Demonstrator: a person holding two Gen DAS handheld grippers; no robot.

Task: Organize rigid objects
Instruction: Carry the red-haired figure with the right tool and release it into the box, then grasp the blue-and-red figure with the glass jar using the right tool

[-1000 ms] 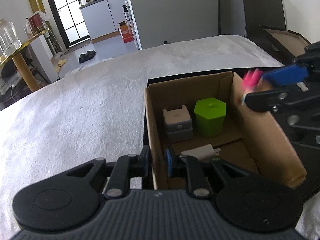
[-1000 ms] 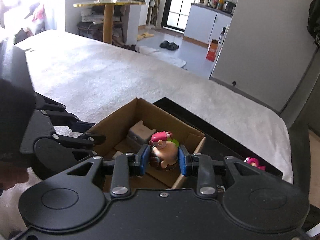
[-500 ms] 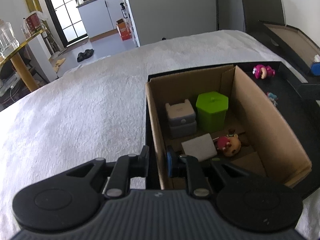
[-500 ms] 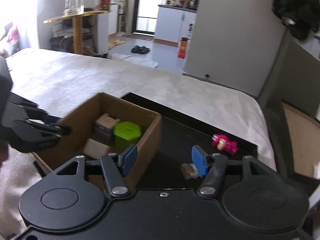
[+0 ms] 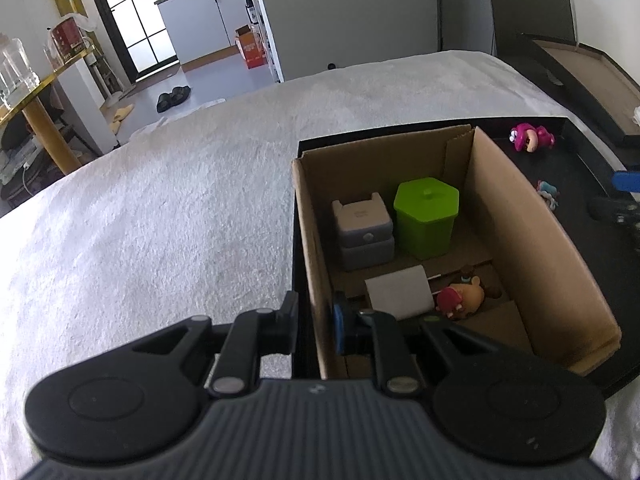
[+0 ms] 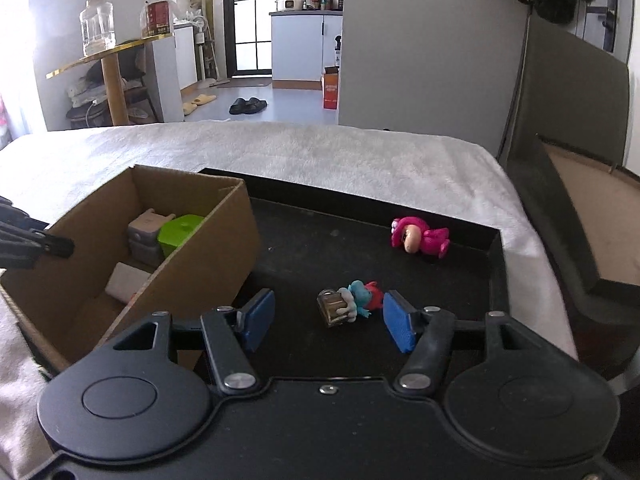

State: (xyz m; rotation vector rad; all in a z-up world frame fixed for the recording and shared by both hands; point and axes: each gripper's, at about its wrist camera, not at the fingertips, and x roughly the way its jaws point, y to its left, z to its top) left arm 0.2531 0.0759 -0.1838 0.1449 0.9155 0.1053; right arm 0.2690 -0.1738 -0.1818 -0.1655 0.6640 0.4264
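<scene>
The left tongs pinch the near wall of the box, steadying it. The right tongs are empty and part open, their jaws having just spread, with nothing between them yet. The blue toy lies on the black tray just ahead of them, nearer the right pad. It lies on its side, long axis roughly across the jaws. Closing off-centre, the right pad may well nudge it sideways or pinch only an end, and it could twist free. The pink toy lies further ahead, to the right.

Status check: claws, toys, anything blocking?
Left claw shut on box wall. Right claw open around blue toy. Pink toy loose on tray. Nothing blocking.
</scene>
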